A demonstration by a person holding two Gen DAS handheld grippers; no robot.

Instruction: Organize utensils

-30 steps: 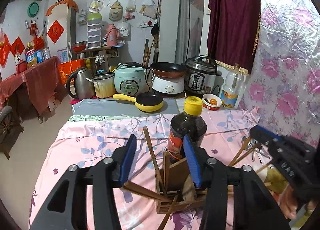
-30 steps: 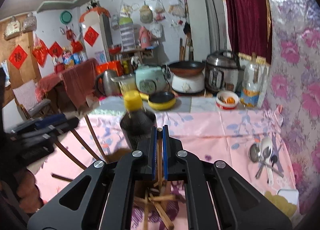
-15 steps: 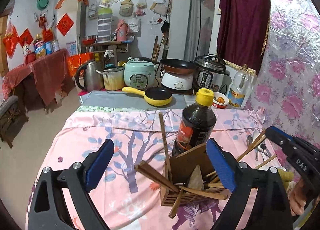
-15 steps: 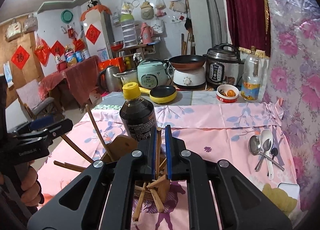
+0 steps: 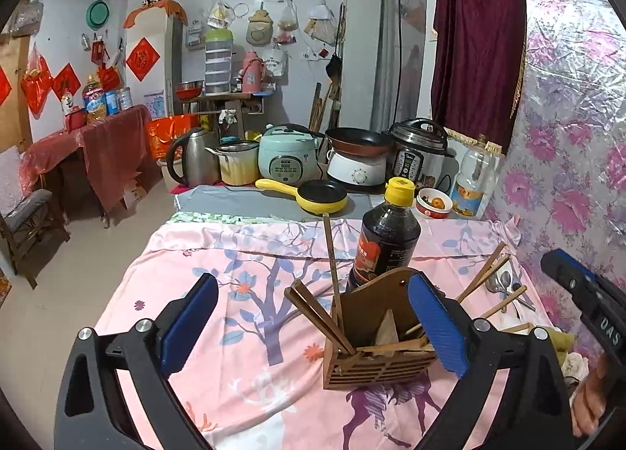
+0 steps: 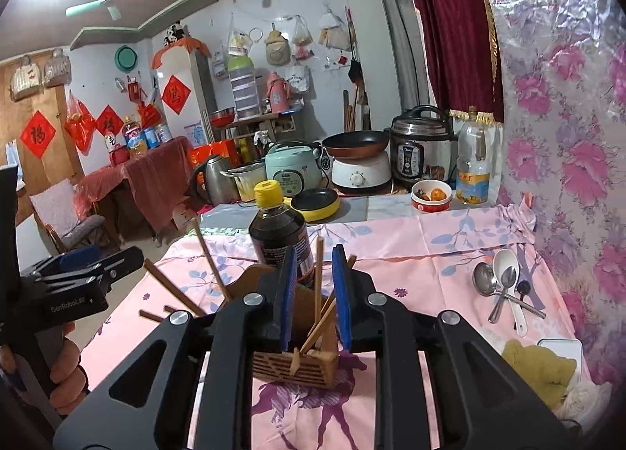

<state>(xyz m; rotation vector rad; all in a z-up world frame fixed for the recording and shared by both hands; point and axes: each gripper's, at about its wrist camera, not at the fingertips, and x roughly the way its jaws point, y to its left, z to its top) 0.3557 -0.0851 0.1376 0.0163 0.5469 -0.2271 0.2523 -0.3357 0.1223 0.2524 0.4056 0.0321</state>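
A wooden utensil holder (image 5: 375,364) stands on the pink floral tablecloth (image 5: 242,332) with several wooden chopsticks (image 5: 332,266) leaning in it; it also shows in the right wrist view (image 6: 297,366). My left gripper (image 5: 313,328) is wide open and empty, its jaws either side of the holder. My right gripper (image 6: 315,293) is partly open just above the holder, with one chopstick (image 6: 319,274) standing free between its pads. Spoons and a ladle (image 6: 500,282) lie on the cloth to the right.
A dark sauce bottle with a yellow cap (image 6: 279,231) stands right behind the holder. Cookers, a kettle and a yellow pan (image 5: 321,196) line the far counter. A yellow-green cloth (image 6: 540,368) lies at the right, next to the floral wall.
My right gripper has opened and let go of the chopstick, which now stands in the holder. My left gripper has opened wide and pulled back from the holder.
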